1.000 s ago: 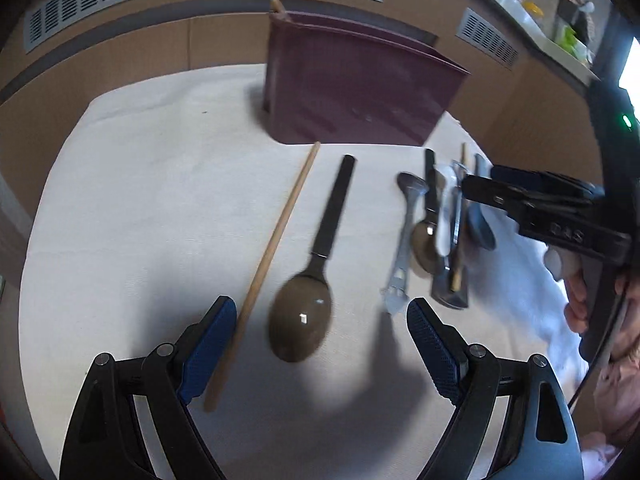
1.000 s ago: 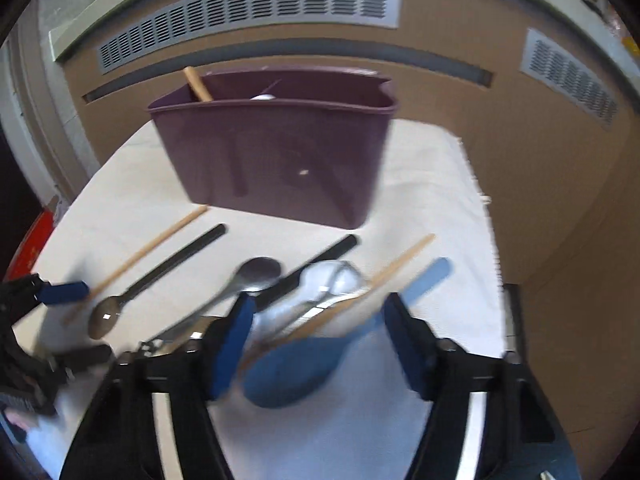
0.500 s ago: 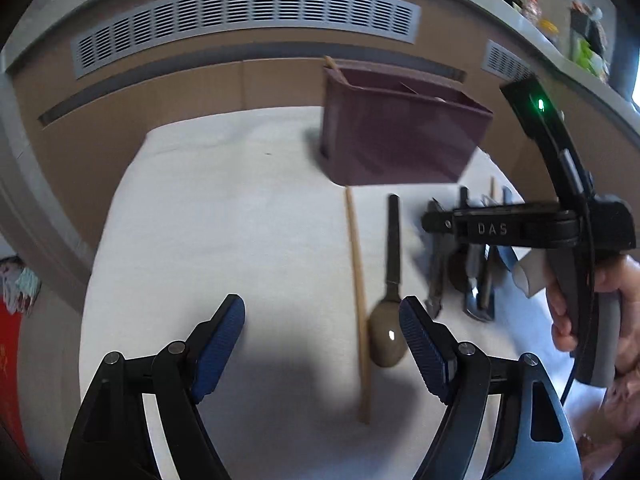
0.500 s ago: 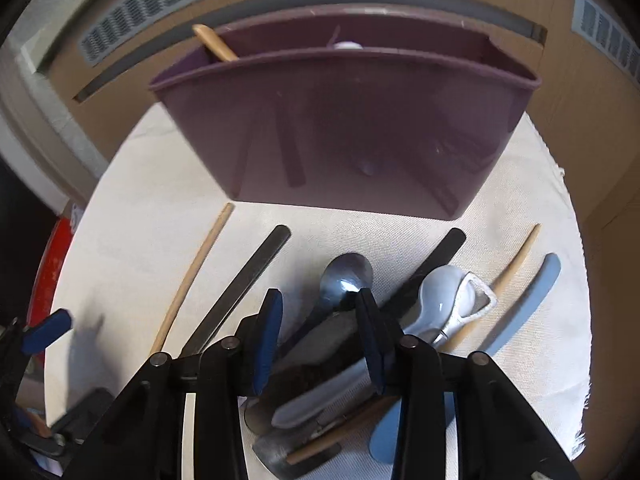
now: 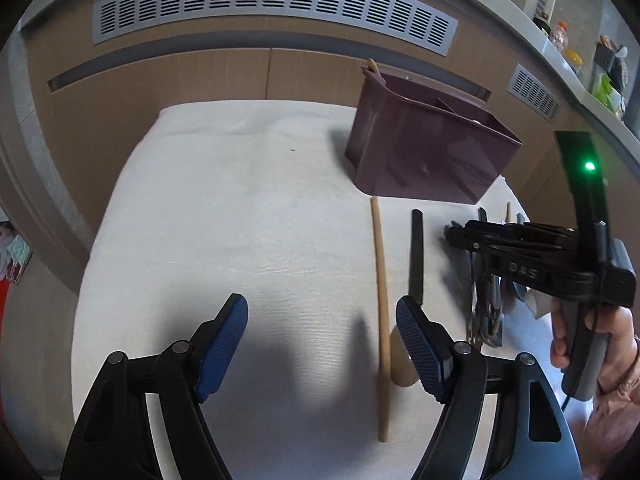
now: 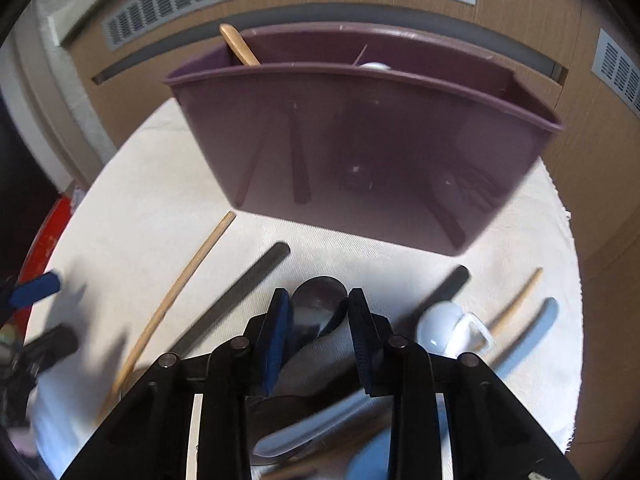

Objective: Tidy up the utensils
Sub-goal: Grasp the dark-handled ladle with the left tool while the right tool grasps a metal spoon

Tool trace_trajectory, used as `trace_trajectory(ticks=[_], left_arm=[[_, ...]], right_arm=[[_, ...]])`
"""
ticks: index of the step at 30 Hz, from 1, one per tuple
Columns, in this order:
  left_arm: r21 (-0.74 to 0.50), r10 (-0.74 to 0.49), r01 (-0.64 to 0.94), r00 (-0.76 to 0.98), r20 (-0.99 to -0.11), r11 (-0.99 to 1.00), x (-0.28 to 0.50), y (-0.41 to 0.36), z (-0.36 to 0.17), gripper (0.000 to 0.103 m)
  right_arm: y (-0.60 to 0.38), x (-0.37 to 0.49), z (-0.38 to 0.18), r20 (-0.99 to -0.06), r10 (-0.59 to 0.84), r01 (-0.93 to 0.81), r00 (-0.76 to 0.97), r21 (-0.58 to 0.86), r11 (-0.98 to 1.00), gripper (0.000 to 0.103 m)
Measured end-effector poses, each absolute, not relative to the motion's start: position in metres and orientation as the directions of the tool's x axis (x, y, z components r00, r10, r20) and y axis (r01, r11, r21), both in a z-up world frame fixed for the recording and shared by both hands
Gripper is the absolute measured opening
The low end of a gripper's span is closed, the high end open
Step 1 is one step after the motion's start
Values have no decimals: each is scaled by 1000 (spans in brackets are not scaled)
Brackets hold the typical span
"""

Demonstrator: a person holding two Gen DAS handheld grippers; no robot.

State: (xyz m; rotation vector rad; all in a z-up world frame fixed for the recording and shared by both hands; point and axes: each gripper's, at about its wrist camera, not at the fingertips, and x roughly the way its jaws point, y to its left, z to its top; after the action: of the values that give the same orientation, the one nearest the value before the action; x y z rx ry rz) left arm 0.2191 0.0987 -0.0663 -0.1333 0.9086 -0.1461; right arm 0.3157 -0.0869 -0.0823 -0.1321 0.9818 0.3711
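Observation:
A purple divided caddy (image 6: 360, 152) stands at the back of the white cloth (image 5: 240, 220), also in the left wrist view (image 5: 424, 152); a wooden stick (image 6: 238, 48) leans in it. Loose utensils lie in front: a wooden chopstick (image 5: 380, 292), a black-handled spoon (image 5: 416, 256), a metal spoon (image 6: 318, 300), a white ceramic spoon (image 6: 440, 328), a blue spoon (image 6: 528, 336). My right gripper (image 6: 318, 332) hovers low over the metal spoon, fingers narrowly apart on either side of it. My left gripper (image 5: 320, 344) is open and empty, left of the chopstick.
A wooden wall with grey vents (image 5: 272, 8) runs behind the table. The cloth's edges drop off at left and right. A red object (image 6: 48, 236) lies off the table's left edge. A shelf with bottles (image 5: 560, 36) is at upper right.
My right gripper moved forward and down over the pile and narrowed its fingers around the metal spoon. My left gripper drew back and to the left, away from the black-handled spoon.

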Motion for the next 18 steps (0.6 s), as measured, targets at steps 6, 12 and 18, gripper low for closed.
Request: trace_trajectory(ticks=[6, 12, 18], left_arm=[[-201, -267, 180, 526, -807, 963, 242, 64, -66, 60], [-85, -237, 354, 415, -878, 932, 286, 10, -69, 32], [-16, -161, 388, 345, -925, 922, 318, -20, -82, 29]], right_arm=[[-118, 290, -60, -795, 299, -382, 527, 93, 919, 24], [-141, 291, -53, -786, 311, -369, 534, 114, 922, 9], [-162, 280, -55, -765, 357, -375, 536, 163, 912, 9]])
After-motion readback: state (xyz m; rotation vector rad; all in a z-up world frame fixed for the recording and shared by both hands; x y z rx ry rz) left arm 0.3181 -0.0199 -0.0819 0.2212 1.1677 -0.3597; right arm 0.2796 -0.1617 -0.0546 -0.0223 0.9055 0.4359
